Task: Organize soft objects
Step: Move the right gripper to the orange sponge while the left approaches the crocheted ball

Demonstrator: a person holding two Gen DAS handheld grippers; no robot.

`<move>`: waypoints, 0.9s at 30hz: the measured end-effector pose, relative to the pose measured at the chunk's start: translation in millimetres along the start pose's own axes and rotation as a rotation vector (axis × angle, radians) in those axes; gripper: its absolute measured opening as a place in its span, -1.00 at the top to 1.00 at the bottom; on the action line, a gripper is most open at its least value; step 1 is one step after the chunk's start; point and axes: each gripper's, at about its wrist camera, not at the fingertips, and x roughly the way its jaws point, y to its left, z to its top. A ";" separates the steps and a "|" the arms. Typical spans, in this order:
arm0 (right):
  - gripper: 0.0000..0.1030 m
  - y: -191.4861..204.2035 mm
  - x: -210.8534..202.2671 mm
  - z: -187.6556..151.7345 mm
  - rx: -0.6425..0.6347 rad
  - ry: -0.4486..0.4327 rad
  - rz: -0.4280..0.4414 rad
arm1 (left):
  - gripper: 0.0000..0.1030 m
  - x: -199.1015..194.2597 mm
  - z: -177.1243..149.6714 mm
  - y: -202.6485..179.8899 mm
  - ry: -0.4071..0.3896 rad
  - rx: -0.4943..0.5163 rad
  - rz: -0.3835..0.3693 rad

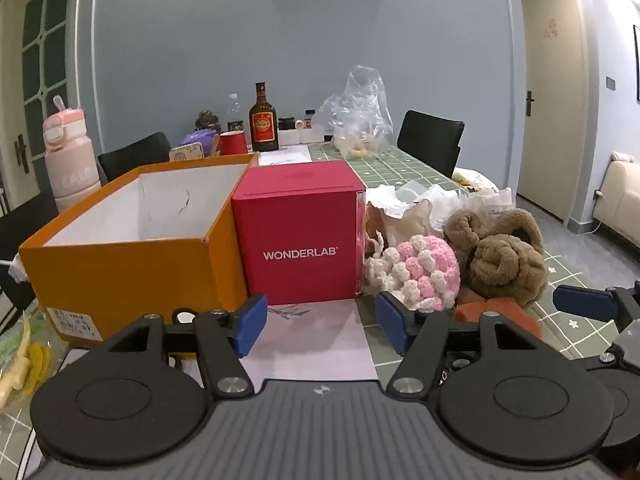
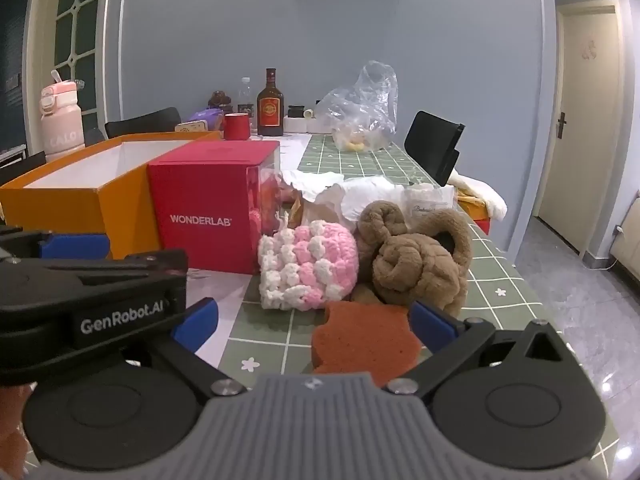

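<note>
An open orange box (image 1: 120, 276) stands on the left, with a red WONDERLAB box (image 1: 300, 240) right beside it. To the right of the red box lie a pink-and-white crochet piece (image 1: 424, 272), a brown plush toy (image 1: 500, 256) and a rust-orange sponge (image 1: 496, 316). My left gripper (image 1: 322, 328) is open in front of the red box, over a white sheet, with nothing between its fingers. My right gripper (image 2: 316, 326) is wide open around the sponge (image 2: 364, 344). Its right pad (image 2: 434, 326) is near the sponge's edge, while the left pad (image 2: 196, 322) stands well clear. Behind the sponge are the crochet piece (image 2: 308, 272) and the plush (image 2: 412, 264).
Crumpled white wrappers (image 2: 360, 196) lie behind the soft items. At the far end stand a dark bottle (image 1: 263, 122), a red cup (image 1: 234, 143) and a clear plastic bag (image 1: 360, 116). A pink flask (image 1: 70, 156) stands at the left. Black chairs flank the table; its right edge (image 2: 516, 276) drops to the floor.
</note>
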 end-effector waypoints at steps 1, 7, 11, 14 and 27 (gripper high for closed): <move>-0.95 1.9 0.0 -0.5 -0.012 0.001 -0.002 | -0.45 -1.0 0.6 -1.1 -0.008 0.023 0.005; -0.94 2.4 0.4 -1.1 0.018 0.007 0.025 | -0.45 -0.3 3.5 1.4 0.011 0.043 -0.012; -0.94 3.3 -1.2 -0.4 0.037 0.001 0.043 | -0.45 -2.4 1.9 8.5 -0.002 -0.002 -0.046; -0.94 3.9 -2.1 -0.2 0.051 -0.002 0.050 | -0.45 -3.5 1.9 10.4 -0.002 -0.032 -0.050; -0.95 11.3 -6.9 0.1 0.056 0.005 0.090 | -0.83 -10.0 0.4 16.5 -0.034 -0.066 -0.010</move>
